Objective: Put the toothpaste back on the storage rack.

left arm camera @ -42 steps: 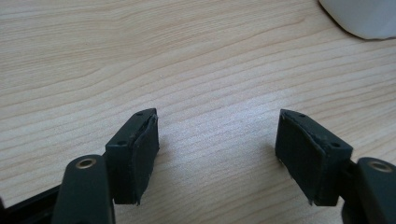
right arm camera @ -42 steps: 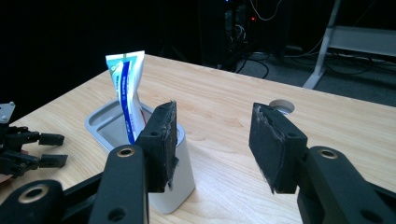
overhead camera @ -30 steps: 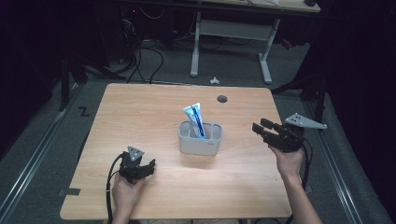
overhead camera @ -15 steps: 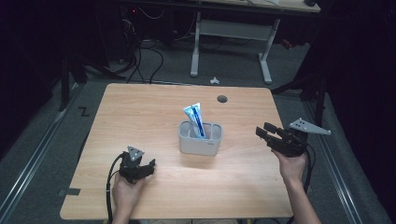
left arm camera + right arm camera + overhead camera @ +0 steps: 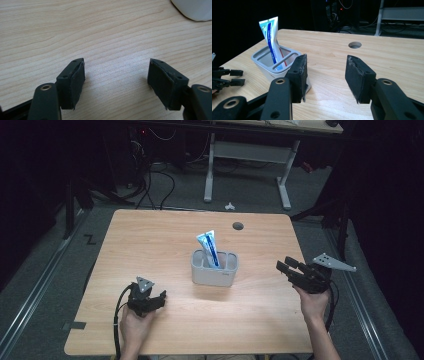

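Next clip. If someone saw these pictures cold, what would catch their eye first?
Probably the blue-and-white toothpaste tube standing tilted in a grey slotted holder near the middle of the wooden table. Then the two black tongs: the left tongs low at the near left corner, the right tongs raised at the right edge, both open with nothing between them.

Dark room, grey floor, white-legged desk, perhaps cables

Matt pale wood-grain table, smooth grey plastic holder, glossy toothpaste tube, rough black gripper pads
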Available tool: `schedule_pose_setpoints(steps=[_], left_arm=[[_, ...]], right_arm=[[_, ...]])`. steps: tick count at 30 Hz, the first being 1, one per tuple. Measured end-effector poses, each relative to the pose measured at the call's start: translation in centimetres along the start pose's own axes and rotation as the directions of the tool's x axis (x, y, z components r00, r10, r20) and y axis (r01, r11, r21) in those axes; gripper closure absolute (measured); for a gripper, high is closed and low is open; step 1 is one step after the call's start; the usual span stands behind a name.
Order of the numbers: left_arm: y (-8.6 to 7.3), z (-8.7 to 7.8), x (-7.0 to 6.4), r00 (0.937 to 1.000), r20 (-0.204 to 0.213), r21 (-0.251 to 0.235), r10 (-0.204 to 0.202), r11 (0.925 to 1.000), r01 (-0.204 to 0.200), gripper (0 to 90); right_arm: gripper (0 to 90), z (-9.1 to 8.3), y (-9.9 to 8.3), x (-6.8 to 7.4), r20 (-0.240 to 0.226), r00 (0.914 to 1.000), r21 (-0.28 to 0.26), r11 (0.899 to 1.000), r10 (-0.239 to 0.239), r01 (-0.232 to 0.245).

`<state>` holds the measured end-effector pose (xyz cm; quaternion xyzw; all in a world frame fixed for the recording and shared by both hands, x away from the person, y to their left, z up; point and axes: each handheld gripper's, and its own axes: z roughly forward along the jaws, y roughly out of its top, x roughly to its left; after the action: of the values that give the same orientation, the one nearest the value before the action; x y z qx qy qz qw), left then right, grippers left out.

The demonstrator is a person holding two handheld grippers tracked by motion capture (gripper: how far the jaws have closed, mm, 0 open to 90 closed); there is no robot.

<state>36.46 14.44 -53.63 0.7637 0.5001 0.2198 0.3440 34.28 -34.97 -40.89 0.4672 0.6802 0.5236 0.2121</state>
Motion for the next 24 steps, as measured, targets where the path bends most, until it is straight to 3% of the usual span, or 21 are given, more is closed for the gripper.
schedule_pose_setpoints(steps=[24], left_arm=[[0.0,0.0,0.0,1.0000,0.000,0.000,0.000,1.0000,0.000,30.6]], right_arm=[[53.0,0.5,-2.4,-0.5,0.015,0.9996,0.033,0.999,0.023,-0.024]])
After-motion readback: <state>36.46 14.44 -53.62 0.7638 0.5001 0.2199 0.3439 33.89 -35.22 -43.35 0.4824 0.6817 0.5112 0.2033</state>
